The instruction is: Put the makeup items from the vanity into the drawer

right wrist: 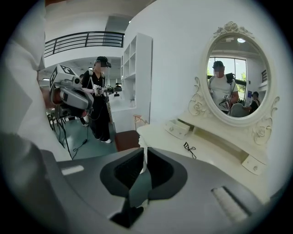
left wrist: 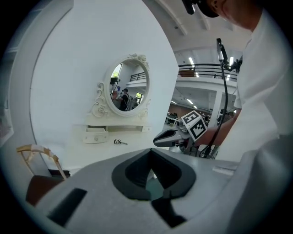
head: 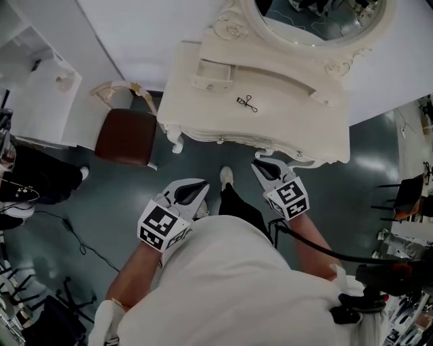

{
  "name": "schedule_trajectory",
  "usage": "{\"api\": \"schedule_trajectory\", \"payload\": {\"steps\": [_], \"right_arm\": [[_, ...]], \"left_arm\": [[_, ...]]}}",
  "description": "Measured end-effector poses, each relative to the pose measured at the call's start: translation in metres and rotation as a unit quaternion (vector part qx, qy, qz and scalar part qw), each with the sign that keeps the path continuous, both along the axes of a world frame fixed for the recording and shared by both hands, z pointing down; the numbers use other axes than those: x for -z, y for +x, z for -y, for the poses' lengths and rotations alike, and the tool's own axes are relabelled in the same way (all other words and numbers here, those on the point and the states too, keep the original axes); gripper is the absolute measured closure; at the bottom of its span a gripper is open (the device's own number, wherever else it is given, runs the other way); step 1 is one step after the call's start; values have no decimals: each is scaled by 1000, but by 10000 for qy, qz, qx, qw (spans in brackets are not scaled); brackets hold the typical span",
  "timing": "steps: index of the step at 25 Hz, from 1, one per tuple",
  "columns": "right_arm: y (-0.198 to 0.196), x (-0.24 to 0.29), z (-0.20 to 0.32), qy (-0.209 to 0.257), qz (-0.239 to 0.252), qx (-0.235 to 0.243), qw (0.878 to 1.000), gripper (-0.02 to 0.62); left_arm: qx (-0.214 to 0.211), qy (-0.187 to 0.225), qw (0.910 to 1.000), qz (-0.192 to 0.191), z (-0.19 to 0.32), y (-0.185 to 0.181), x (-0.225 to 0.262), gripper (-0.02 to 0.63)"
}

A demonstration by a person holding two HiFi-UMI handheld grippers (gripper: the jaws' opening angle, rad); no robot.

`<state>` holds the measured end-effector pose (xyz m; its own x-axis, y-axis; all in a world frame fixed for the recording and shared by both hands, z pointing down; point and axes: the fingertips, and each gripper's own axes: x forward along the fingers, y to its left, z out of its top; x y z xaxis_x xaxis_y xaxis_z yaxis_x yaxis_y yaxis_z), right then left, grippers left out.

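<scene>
A black eyelash curler (head: 247, 102) lies alone on the top of the white vanity (head: 203, 115), in front of the oval mirror (head: 318, 20). It also shows in both gripper views (left wrist: 120, 142) (right wrist: 189, 149). A small drawer (head: 215, 73) at the left of the vanity's raised shelf looks pulled out a little (right wrist: 177, 128). My left gripper (head: 201, 184) and right gripper (head: 259, 162) hang over the floor just short of the vanity's front edge. Both are shut with nothing held (left wrist: 153, 176) (right wrist: 144, 176).
A stool with a brown seat (head: 127, 137) stands left of the vanity. Another person in black (head: 34, 179) stands at the far left near a white shelf unit (head: 40, 88). Cables lie on the green floor (head: 74, 236). A second small drawer (right wrist: 253, 164) sits shut at the shelf's right.
</scene>
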<state>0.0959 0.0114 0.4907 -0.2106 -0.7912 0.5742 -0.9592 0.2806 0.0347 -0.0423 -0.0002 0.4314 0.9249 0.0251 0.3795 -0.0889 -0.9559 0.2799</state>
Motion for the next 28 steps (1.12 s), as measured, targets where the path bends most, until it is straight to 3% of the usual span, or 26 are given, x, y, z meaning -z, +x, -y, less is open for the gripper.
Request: {"api": "schedule_trajectory", "payload": {"steps": [16, 28], "right_arm": [[141, -101, 175, -698, -649, 667, 9932, 534], [176, -165, 235, -1192, -1018, 1185, 9805, 532]], "left_arm": [[1252, 37, 9917, 276, 135, 69, 21, 604], [1859, 51, 9814, 486, 189, 97, 19, 604]]}}
